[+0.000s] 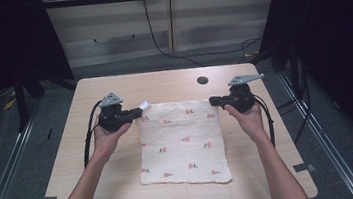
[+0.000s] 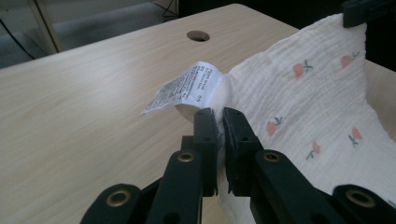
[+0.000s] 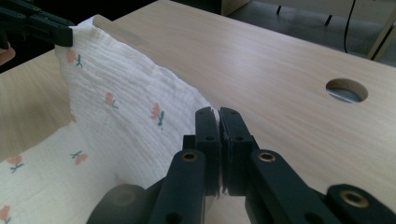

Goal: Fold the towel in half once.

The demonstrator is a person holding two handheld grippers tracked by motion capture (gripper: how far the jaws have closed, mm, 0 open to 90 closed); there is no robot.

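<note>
You have a white crinkled cloth point(image 1: 182, 141) with small pink flowers printed on it, roughly square. Its near edge lies flat on the table, close to your side, and its far edge is raised off the wood, stretched between its two far corners, so the cloth slopes up away from you. At the far left corner you see a white care label point(image 2: 184, 88) with fine print; it sticks out sideways and curls a little above the table.
</note>
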